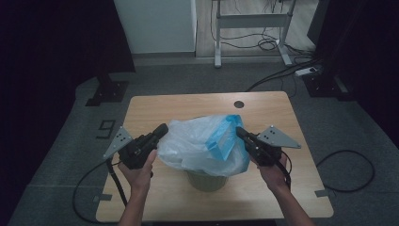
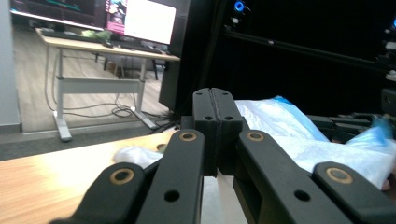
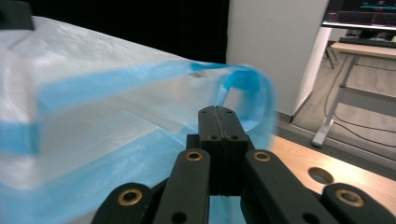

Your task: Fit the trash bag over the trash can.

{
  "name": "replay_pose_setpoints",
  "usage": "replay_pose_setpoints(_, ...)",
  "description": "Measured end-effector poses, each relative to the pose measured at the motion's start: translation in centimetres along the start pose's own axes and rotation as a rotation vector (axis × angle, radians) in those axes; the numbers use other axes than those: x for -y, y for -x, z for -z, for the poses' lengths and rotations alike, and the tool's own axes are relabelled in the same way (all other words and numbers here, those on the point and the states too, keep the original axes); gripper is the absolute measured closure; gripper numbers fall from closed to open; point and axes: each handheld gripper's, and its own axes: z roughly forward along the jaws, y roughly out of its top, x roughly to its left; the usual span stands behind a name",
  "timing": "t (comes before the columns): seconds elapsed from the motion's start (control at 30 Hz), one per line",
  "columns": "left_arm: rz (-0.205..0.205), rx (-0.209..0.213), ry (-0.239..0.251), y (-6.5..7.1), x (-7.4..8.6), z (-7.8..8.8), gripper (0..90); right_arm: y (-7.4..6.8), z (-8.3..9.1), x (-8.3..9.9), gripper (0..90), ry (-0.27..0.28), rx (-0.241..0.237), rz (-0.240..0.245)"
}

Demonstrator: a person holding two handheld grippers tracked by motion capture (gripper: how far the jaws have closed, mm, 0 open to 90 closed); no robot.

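Observation:
A white plastic bag [image 1: 193, 146] with a blue band [image 1: 221, 139] billows over a small grey bin [image 1: 207, 181] near the front middle of the wooden table [image 1: 263, 110]. My left gripper [image 1: 163, 128] touches the bag's left edge. Its jaws [image 2: 215, 93] are pressed together, with white film [image 2: 280, 123] running beneath and behind them. My right gripper [image 1: 239, 131] is at the bag's right edge. Its jaws [image 3: 219, 112] are shut on the bag's blue band [image 3: 233, 79], which loops up from the tips. The bag hides most of the bin.
A round hole [image 1: 239, 104] sits near the table's far edge. Beyond the table stand a white desk frame [image 1: 251, 21], a black stand base [image 1: 107, 92], and a power strip [image 1: 308, 71] with cables. A cable loop [image 1: 348, 165] lies on the floor at the right.

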Motion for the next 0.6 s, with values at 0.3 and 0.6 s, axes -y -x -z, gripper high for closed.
replay_pose_setpoints(0.3, 0.001, -0.036, 0.047, -0.6, 0.0, -0.1, 89.9, 2.7, 0.4, -1.3, 89.3, -0.017, 0.081, 0.03)
replay_pose_setpoints(0.6, 0.002, -0.023, 0.088, -0.8, -0.9, -0.6, 89.9, 3.4, 0.6, -5.1, 89.3, 0.046, 0.099, 0.058)
